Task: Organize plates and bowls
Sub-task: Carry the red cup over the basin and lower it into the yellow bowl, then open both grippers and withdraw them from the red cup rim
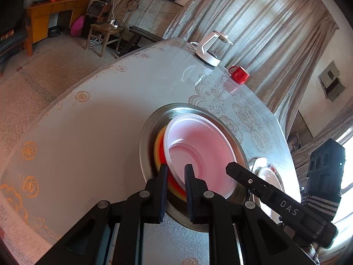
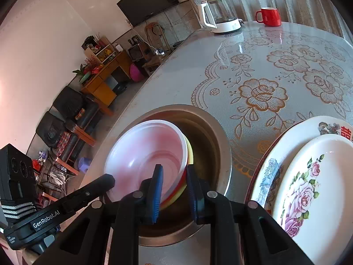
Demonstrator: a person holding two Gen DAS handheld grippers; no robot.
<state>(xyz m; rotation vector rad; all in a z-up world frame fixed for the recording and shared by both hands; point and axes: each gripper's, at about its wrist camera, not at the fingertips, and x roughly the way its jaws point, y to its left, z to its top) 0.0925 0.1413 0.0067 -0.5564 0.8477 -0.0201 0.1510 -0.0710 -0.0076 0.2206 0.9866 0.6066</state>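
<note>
A stack of nested plastic bowls, pink-white on top (image 1: pixel 198 148) (image 2: pixel 143 154) over red and yellow ones (image 1: pixel 160 154) (image 2: pixel 176 195), sits tilted inside a steel basin (image 1: pixel 152 123) (image 2: pixel 209 132). My left gripper (image 1: pixel 175 174) straddles the near rim of the stack, jaws narrowly apart around it. My right gripper (image 2: pixel 173 174) straddles the stack's rim from the other side, jaws also narrowly apart around it. Each gripper shows in the other's view: the right one (image 1: pixel 275 201), the left one (image 2: pixel 66 201). Two floral plates (image 2: pixel 308 176) are stacked to the right of the basin.
The round table (image 1: pixel 88 121) has a floral glass-covered cloth. A white-and-glass kettle (image 1: pixel 213 48) (image 2: pixel 220 15) and a red mug (image 1: pixel 239 75) (image 2: pixel 269 16) stand at its far edge. Chairs, a wooden desk and curtains lie beyond.
</note>
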